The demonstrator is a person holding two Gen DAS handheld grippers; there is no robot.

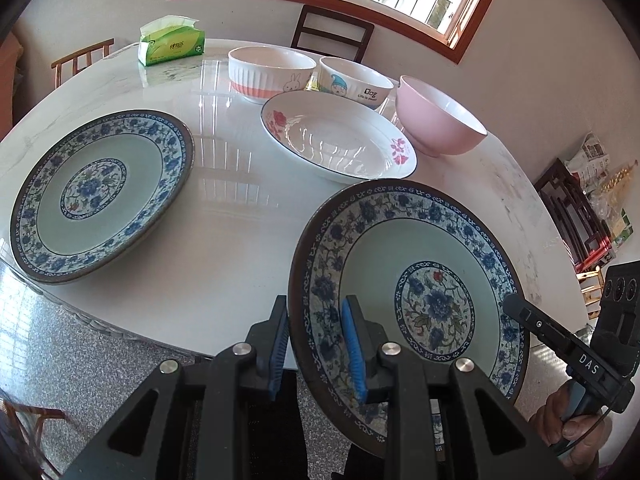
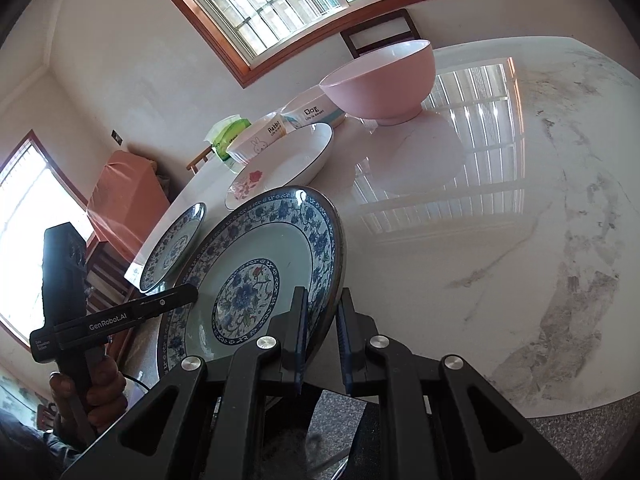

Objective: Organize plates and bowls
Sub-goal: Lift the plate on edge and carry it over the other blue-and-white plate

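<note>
**Holding one blue-patterned plate between two grippers at the table's near edge**

Gripping opposite sides of the rim, the left gripper (image 1: 316,344) and the right gripper (image 2: 322,340) carry the held plate (image 1: 420,264), which is tilted and overhangs the near edge of the marble table (image 1: 236,216). Each pair of blue-padded fingers (image 1: 354,356) is narrow, clamped on the plate's dark rim. A matching plate (image 1: 100,196) lies flat at the table's left edge. Near the middle sits a white plate (image 1: 340,140) with red flowers; just beside it, toward the right edge, stands a pink bowl (image 1: 436,120). Behind them, toward the far edge, stand a rabbit bowl (image 1: 272,74) and a "Dog" bowl (image 1: 354,84), close together. A green tissue pack (image 1: 172,42) occupies the far left edge. A hand (image 1: 568,420) grasps the right gripper's handle.
</note>
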